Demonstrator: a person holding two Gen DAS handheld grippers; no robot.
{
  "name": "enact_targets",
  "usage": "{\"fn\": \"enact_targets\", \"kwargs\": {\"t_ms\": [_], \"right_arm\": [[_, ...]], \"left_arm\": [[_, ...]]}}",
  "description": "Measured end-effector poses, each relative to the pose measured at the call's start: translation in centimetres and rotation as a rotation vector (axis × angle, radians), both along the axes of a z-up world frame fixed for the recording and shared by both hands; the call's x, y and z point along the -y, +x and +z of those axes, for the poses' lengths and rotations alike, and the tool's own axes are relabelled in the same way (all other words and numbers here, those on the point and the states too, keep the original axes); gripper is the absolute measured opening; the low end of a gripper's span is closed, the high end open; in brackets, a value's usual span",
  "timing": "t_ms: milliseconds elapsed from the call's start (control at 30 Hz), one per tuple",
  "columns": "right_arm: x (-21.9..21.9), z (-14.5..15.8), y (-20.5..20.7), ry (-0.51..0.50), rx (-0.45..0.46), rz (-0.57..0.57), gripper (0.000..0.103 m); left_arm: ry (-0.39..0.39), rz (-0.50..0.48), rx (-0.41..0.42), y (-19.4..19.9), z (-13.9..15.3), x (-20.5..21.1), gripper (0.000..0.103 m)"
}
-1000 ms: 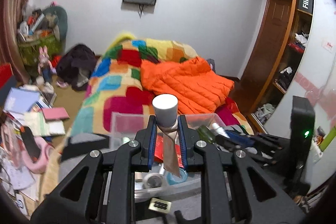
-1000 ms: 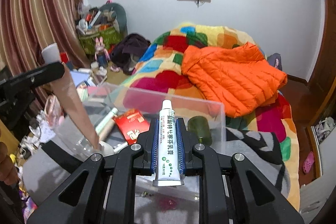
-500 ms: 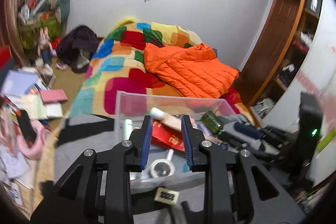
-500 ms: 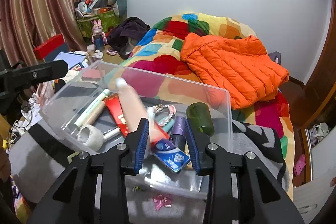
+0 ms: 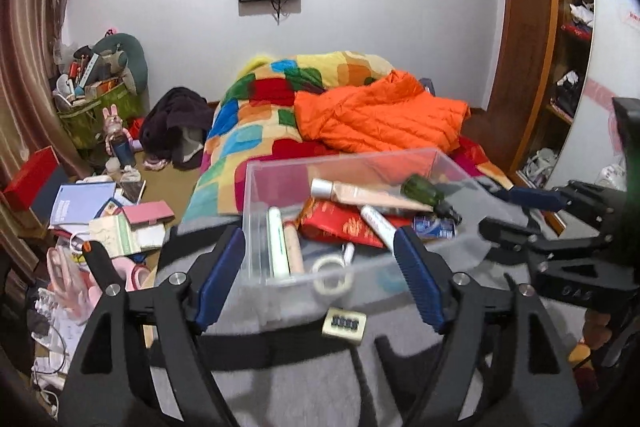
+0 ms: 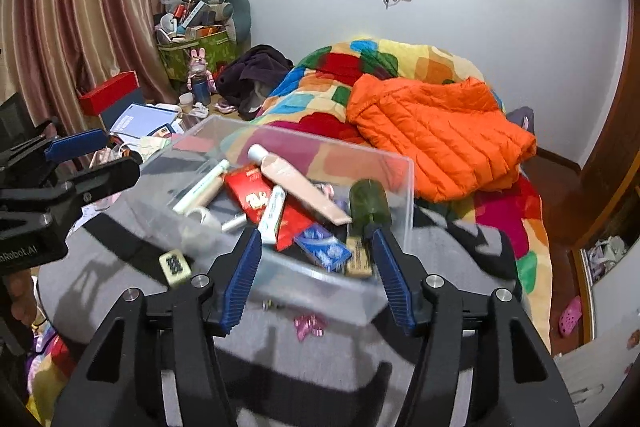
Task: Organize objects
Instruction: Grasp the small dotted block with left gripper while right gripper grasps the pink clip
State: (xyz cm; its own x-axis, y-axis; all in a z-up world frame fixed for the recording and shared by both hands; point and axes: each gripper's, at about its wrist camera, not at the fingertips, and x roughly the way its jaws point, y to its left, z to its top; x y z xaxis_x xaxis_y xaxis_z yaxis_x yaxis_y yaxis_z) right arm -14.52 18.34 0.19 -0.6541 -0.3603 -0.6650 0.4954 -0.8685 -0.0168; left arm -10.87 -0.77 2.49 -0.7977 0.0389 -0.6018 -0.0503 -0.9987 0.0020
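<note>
A clear plastic box (image 5: 256,219) (image 6: 400,183) stands on a grey cloth surface. In it lie a beige tube with a white cap (image 5: 360,193) (image 6: 296,183), a white toothpaste tube (image 6: 272,213) (image 5: 376,221), a red packet (image 5: 340,223) (image 6: 256,197), a green bottle (image 5: 424,189) (image 6: 368,201), a tape roll (image 5: 332,273) (image 6: 200,217) and a blue packet (image 6: 324,249). My left gripper (image 5: 320,279) is open and empty just before the box. My right gripper (image 6: 316,273) is open and empty at the box's near wall.
A mahjong tile (image 5: 344,323) (image 6: 174,265) and a pink bow (image 6: 310,325) lie on the grey cloth before the box. A bed with a colourful quilt and an orange jacket (image 5: 380,115) is behind. Books and clutter (image 5: 100,211) cover the floor at left. A wooden wardrobe (image 5: 540,67) stands at right.
Both grippers let go of their tubes, which dropped into the box. Both jaws have opened wide and both grippers have drawn back.
</note>
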Motion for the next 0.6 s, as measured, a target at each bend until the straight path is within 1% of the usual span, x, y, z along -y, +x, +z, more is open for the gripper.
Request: {"fn": "enact_targets", "kwargs": {"t_ms": [133, 200, 267, 367, 433, 467, 533, 600], "right_arm": [[-1.1, -1.1, 1.5, -0.001, 0.019, -0.006, 0.054], [-1.5, -1.9, 2.1, 0.011, 0.032, -0.003, 0.054], [-1.6, -2.9, 2.5, 0.030, 0.049, 0.019, 0.054], [-1.1, -4.7, 2.3, 0.072, 0.090, 0.036, 0.054], [-0.9, -5.6, 1.9, 0.079, 0.115, 0.046, 0.054], [-0.7, -6.3, 1.4, 0.082, 0.143, 0.044, 0.054], [-0.3, -7.0, 0.7, 0.090, 0.184, 0.050, 0.054], [0.1, -7.6, 0.1, 0.099, 0.211, 0.043, 0.054]], "left_arm": [[0.002, 0.004, 0.055, 0.6, -1.8, 0.2, 0.080], [0.024, -0.011, 0.085, 0.8, -2.9, 0.3, 0.081], [0.046, -0.026, 0.139, 0.5, -4.2, 0.3, 0.081], [0.046, -0.034, 0.203, 0.0, -6.3, 0.0, 0.081], [0.046, -0.045, 0.230, -0.5, -7.2, -0.3, 0.081], [0.055, -0.052, 0.245, -0.7, -7.6, -0.3, 0.080], [0.088, -0.052, 0.284, -1.5, -8.2, -0.2, 0.078], [0.107, -0.055, 0.302, -2.1, -8.4, -0.1, 0.069]]}}
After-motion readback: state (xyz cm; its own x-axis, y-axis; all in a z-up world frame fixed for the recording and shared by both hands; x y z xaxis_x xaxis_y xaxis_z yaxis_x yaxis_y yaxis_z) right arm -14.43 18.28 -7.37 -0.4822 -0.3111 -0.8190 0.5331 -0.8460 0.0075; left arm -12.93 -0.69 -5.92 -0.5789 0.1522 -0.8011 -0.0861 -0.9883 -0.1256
